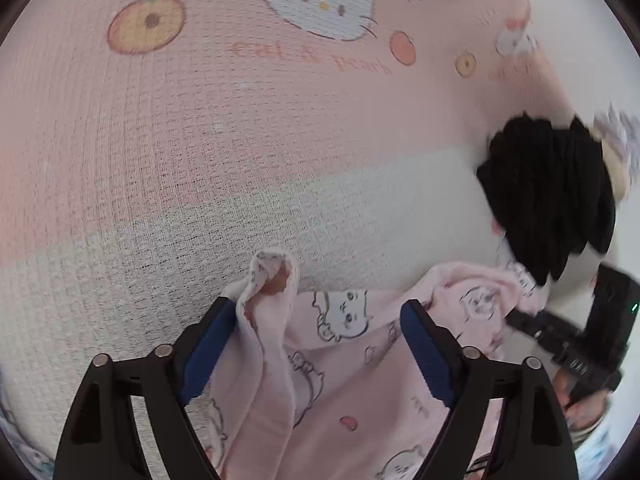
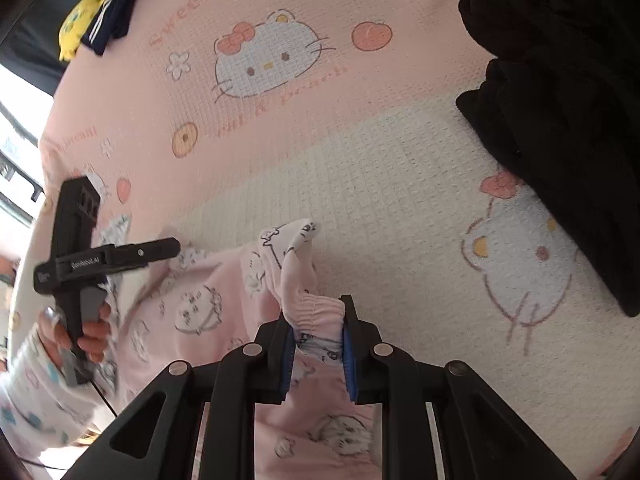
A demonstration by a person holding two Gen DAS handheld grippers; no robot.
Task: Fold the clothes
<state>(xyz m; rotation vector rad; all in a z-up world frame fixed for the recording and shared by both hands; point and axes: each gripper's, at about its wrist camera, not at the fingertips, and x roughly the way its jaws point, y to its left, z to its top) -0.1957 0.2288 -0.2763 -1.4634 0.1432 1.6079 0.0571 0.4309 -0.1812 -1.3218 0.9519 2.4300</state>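
A pink garment (image 1: 340,364) printed with cartoon animals lies bunched on a pink and white waffle blanket (image 1: 200,140). My left gripper (image 1: 320,312) is open, its blue pads on either side of a raised fold of the garment. My right gripper (image 2: 318,320) is shut on the garment's elastic waistband (image 2: 318,314). In the right wrist view the garment (image 2: 208,296) spreads to the left, and the left gripper (image 2: 108,256) sits at its far edge, held by a hand. In the left wrist view the right gripper (image 1: 572,340) shows at the right.
A black knitted garment (image 1: 548,196) lies on the blanket to the right, also in the right wrist view (image 2: 560,112). A dark navy striped cloth (image 2: 112,4) and a yellow plush toy (image 2: 76,24) lie at the blanket's far left corner.
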